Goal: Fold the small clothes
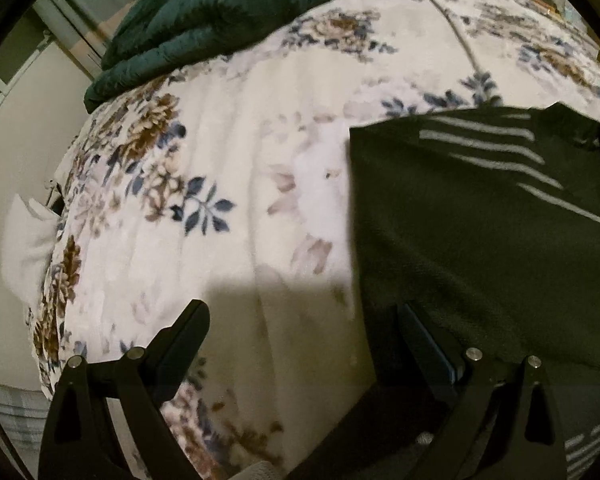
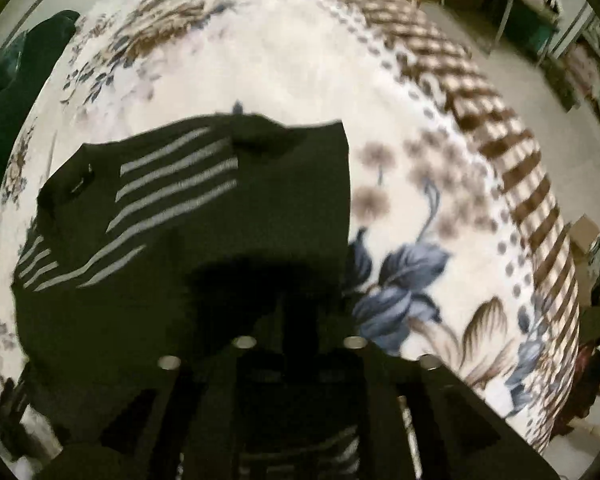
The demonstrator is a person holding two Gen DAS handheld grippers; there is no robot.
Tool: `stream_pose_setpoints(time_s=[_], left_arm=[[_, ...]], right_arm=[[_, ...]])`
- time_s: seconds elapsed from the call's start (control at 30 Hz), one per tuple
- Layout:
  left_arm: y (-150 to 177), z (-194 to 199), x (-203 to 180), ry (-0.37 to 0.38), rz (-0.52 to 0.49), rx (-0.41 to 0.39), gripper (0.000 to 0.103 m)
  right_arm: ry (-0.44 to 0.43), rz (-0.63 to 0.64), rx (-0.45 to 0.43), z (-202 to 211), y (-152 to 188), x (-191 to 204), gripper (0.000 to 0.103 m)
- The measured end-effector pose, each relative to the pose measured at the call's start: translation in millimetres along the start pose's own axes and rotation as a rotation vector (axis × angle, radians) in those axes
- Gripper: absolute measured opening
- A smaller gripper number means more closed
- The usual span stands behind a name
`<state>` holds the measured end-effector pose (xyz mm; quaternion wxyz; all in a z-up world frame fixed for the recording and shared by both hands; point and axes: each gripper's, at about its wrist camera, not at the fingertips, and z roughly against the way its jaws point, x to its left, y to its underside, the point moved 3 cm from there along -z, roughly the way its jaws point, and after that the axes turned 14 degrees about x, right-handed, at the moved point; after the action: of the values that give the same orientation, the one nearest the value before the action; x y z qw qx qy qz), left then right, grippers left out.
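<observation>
garment [image 1: 480, 216]: lying part-folded on bed [image 1: 260, 152], striped layer doubled over for next fold | left tool [image 1: 296, 344]: hanging wide open at its left edge, gripping nothing | right tool [image 2: 300, 320]: pointing down over cloth, grip lost in shadow, cannot tell

the black two-finger left gripper [image 1: 300, 344] tilts downward with its jaws spread wide. the black right gripper [image 2: 300, 320] points straight down, fingers close together, their tips lost in shadow.
</observation>
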<state>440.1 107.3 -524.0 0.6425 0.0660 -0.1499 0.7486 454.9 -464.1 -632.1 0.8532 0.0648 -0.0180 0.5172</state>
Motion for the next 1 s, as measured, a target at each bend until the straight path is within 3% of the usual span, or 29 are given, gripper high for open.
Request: stream_pose_setpoints(time_s=[0.07, 0.17, 0.33, 0.6, 0.7, 0.83, 0.97, 1.0], left_arm=[[14, 18, 2, 0.014, 0.011, -0.016, 0.098], [43, 44, -3, 0.037, 0.01, -0.034, 0.098], [138, 87, -50, 0.077, -0.067, -0.006, 0.097], [337, 111, -219, 0.198, -0.291, 0.275, 0.098], [383, 101, -271, 0.243, -0.341, 0.341, 0.098], [407, 78, -321, 0.224, -0.396, 0.344, 0.095], [394, 67, -336, 0.21, -0.381, 0.287, 0.073], [389, 73, -335, 0.217, -0.374, 0.257, 0.049]], right_arm=[[-0.063, -0.001, 0.002, 15, 9, -8, 0.05], [-0.133, 0.015, 0.009, 41, 33, -24, 0.064], [-0.212, 0.04, 0.106, 58, 82, -73, 0.065], [-0.204, 0.112, 0.296, 45, 139, -173, 0.065], [-0.185, 0.142, 0.303, 44, 132, -202, 0.065], [-0.19, 0.162, 0.293, 44, 109, -212, 0.065], [-0.213, 0.251, 0.267, 48, 69, -192, 0.065], [-0.228, 0.264, 0.264, 47, 61, -182, 0.065]])
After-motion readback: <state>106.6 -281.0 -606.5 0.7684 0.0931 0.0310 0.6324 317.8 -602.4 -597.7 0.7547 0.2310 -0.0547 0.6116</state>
